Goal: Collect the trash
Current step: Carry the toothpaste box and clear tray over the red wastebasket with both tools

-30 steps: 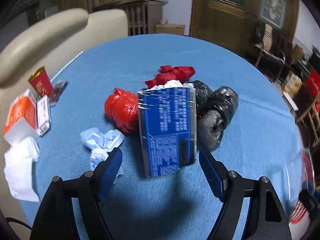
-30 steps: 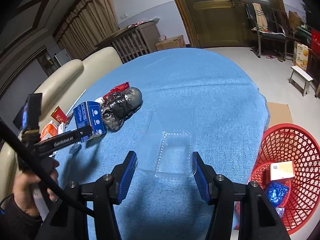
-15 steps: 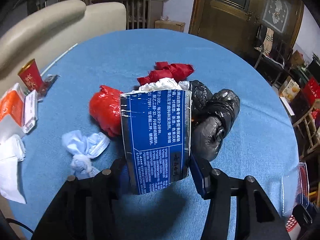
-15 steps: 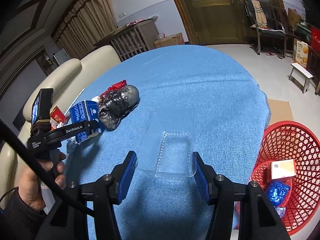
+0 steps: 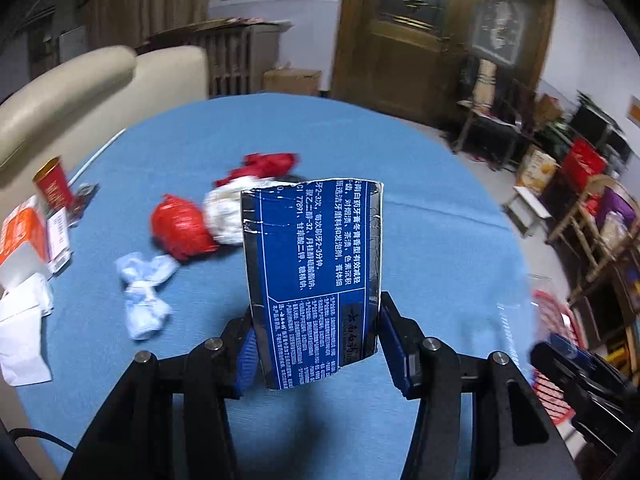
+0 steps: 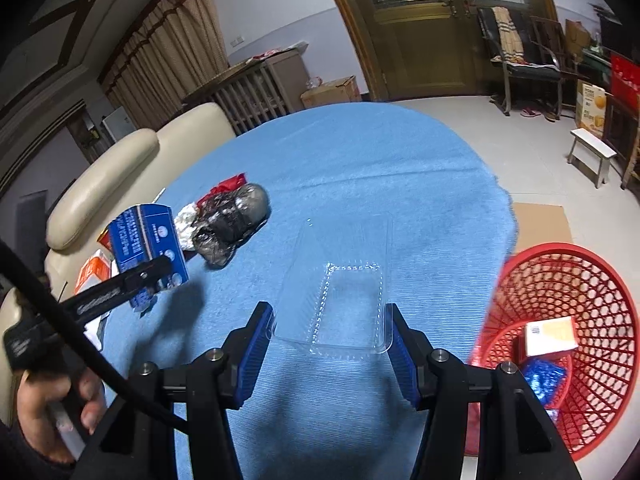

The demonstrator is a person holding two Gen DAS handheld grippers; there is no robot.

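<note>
Left gripper [image 5: 316,344]: fingers closed on the lower end of the blue carton [image 5: 314,280]; the closing is recent, and the carton sits between the pads, clear of the table [image 5: 420,208].
Carton axis: long axis runs away from the fingers, roughly upright.
Right gripper [image 6: 328,350]: fingers part open, bracketing the near edge of the clear plastic tray [image 6: 340,292], which appears lifted off the cloth; firm pad contact cannot be confirmed.
Red basket [image 6: 600,276]: on the floor off the table edge, on the right side, just beside the right gripper, well apart from the left.
Controlling relation: the carton must cross the table rightward to the basket; the right hand is the nearer.
Remaining trash: black bags [image 6: 232,224], red wad [image 5: 180,228], white paper [image 5: 224,212] and pale blue mask [image 5: 146,292], all on the table beyond the carton.
</note>
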